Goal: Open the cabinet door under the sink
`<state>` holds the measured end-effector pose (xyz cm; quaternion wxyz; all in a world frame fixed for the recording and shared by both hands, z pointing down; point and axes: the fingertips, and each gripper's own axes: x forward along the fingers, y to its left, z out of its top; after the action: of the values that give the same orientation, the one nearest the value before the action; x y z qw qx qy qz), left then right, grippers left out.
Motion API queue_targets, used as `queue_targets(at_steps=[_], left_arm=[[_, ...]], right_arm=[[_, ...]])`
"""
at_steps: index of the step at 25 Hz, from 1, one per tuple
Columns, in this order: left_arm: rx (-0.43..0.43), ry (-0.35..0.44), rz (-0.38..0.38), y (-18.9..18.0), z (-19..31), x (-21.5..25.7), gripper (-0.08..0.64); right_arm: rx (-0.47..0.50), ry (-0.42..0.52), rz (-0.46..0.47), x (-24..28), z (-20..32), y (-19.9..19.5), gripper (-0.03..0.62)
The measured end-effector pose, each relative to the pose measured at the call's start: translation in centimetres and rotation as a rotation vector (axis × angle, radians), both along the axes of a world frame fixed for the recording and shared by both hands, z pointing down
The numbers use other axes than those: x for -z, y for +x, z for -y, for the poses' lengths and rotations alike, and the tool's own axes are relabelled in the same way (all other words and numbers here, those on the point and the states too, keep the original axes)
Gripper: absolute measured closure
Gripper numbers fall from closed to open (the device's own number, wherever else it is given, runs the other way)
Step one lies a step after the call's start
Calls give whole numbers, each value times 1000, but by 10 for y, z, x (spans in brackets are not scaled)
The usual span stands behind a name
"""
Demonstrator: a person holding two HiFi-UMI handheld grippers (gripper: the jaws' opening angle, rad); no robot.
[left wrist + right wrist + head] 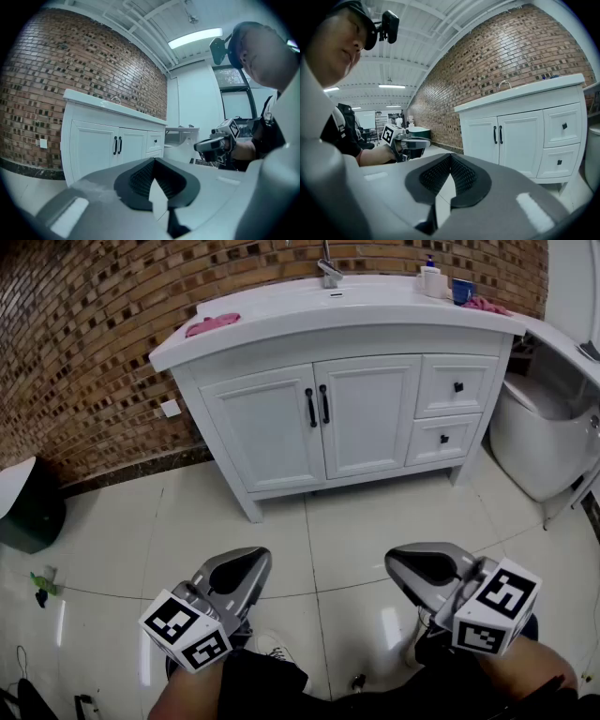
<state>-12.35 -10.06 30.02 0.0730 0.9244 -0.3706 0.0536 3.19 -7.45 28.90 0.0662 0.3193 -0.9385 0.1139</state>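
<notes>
The white sink cabinet (272, 427) stands against the brick wall, a few floor tiles ahead of me. Its two doors are closed, and two black vertical handles (317, 406) sit side by side at the middle seam. The handles also show in the left gripper view (117, 146) and in the right gripper view (498, 135). My left gripper (242, 568) is held low at the bottom left, shut and holding nothing (154, 161). My right gripper (422, 568) is level with it at the bottom right, also shut and holding nothing (451, 157). Both are far short of the cabinet.
Two drawers (457, 385) fill the cabinet's right side. A white rounded fixture (539, 442) stands right of it. A dark bin (33, 512) and a small green object (39, 587) are at the left. On the countertop are a pink cloth (212, 324), a bottle (430, 277) and a blue cup (461, 290).
</notes>
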Motion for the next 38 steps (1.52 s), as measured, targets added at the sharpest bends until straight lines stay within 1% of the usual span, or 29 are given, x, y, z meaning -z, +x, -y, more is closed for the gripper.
queue_targets(at_steps=[3, 8, 14, 20, 23, 25, 29, 31, 33, 35, 38], left_arm=[[-5, -10, -19, 7, 4, -2, 554], [-16, -15, -14, 18, 10, -3, 554], [26, -5, -34, 19, 30, 5, 554], [82, 17, 3, 16, 53, 14, 554], [97, 31, -24, 20, 64, 27, 554], [103, 59, -28, 26, 73, 37, 554], [113, 129, 18, 40, 97, 48, 554], [118, 149, 36, 47, 111, 47, 554], [128, 159, 62, 53, 127, 42, 518], [138, 159, 92, 57, 147, 34, 511], [160, 153, 102, 56, 177, 23, 491]], right_arm=[[31, 12, -7, 2, -1, -6, 584], [52, 25, -10, 3, -3, -9, 584], [57, 38, 41, 17, -4, -3, 584], [54, 46, 71, 24, 0, 4, 584], [49, 66, 80, 31, 4, 10, 584], [46, 78, 84, 36, 7, 13, 584], [35, 80, 112, 45, 14, 19, 584], [33, 81, 122, 48, 17, 21, 584], [33, 80, 124, 48, 19, 25, 584], [39, 75, 117, 46, 20, 27, 584], [42, 67, 97, 40, 21, 27, 584]])
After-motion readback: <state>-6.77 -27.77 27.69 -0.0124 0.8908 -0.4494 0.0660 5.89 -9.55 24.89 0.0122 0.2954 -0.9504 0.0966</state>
